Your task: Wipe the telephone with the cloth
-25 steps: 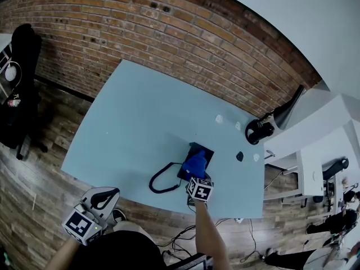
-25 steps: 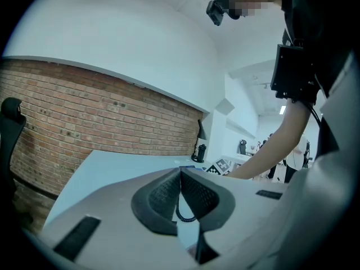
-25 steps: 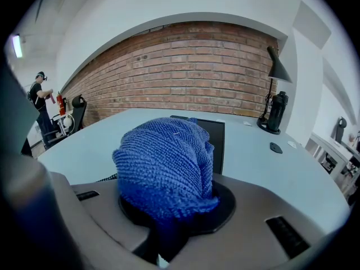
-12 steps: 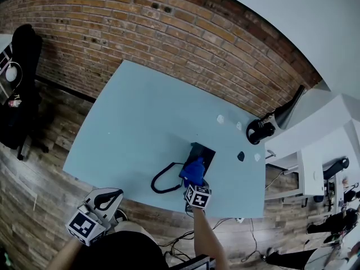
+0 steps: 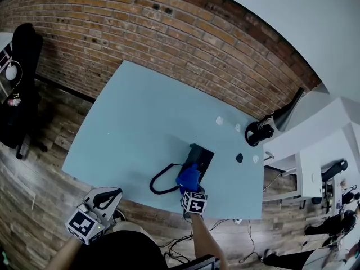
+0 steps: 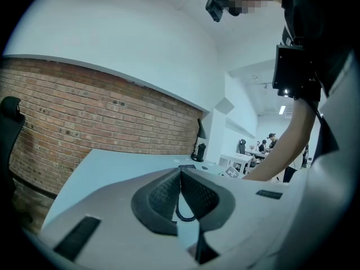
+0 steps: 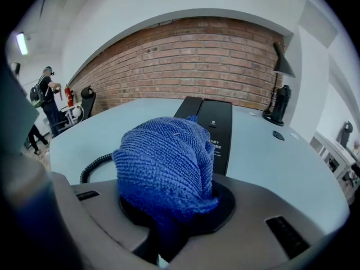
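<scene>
A black telephone [image 5: 201, 157] lies on the light blue table [image 5: 140, 122], its coiled cord [image 5: 160, 183] looping off to the left. My right gripper [image 5: 190, 187] is shut on a bunched blue cloth [image 5: 188, 176], which rests on the telephone's near end. In the right gripper view the cloth [image 7: 166, 162] fills the right gripper [image 7: 171, 201] and hides its jaws, and the telephone [image 7: 216, 122] stretches away behind it with the cord [image 7: 95, 165] at left. My left gripper [image 5: 106, 197] hangs off the table's near left edge. It is shut and holds nothing [image 6: 180, 176].
Small white scraps [image 5: 219, 119] and a dark little object [image 5: 239, 157] lie on the table's right part. A black desk lamp [image 5: 264, 127] stands past the right corner. A brick wall backs the table, a black office chair [image 5: 19, 83] is far left, and white desks are at right.
My right gripper has drawn the blue cloth along the telephone toward its near end, closer to me. The left gripper has barely moved.
</scene>
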`<state>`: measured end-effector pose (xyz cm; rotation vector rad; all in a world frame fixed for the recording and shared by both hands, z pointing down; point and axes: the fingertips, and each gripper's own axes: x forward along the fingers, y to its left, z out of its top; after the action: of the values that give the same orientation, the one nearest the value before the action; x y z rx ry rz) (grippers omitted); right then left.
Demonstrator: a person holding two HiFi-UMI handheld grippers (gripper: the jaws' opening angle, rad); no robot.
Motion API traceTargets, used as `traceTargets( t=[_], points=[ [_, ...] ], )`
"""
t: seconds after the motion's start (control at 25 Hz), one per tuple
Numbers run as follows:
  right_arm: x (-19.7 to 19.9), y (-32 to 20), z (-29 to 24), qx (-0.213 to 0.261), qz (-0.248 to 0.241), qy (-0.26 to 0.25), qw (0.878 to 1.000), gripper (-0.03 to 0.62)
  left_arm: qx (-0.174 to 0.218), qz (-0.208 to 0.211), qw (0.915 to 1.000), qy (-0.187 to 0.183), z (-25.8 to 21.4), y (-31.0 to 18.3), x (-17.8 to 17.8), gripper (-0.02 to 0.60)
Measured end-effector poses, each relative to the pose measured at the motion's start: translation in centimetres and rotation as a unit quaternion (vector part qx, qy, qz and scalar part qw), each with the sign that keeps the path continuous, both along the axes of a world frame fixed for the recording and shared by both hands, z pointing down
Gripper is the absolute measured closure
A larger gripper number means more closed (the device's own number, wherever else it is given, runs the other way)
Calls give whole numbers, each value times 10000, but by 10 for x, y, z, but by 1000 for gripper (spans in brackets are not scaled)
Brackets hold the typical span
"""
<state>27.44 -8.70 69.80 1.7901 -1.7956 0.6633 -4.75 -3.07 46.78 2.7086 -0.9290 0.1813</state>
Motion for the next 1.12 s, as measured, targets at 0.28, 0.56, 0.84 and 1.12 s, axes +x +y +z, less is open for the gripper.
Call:
traceTargets(
  t=[0.28,0.56,0.84,1.12],
  points=[
    [8,-21,-34,-292,-1207,65,9922,482,-3,-50,10000,44,-2,-5,6,560],
    [58,-107,-93,360,-777,372,9956,482,-69,-61,9999,-117,7,-3,8,560],
    [87,-126,-67,-128,-367,363,9986,482,-222,-199,9993,-215,8,-4,0,560],
    [79,-121,-65,125,-468,411,9980,485,-221,-149,9993,-266,12,-5,-1,560]
  ],
)
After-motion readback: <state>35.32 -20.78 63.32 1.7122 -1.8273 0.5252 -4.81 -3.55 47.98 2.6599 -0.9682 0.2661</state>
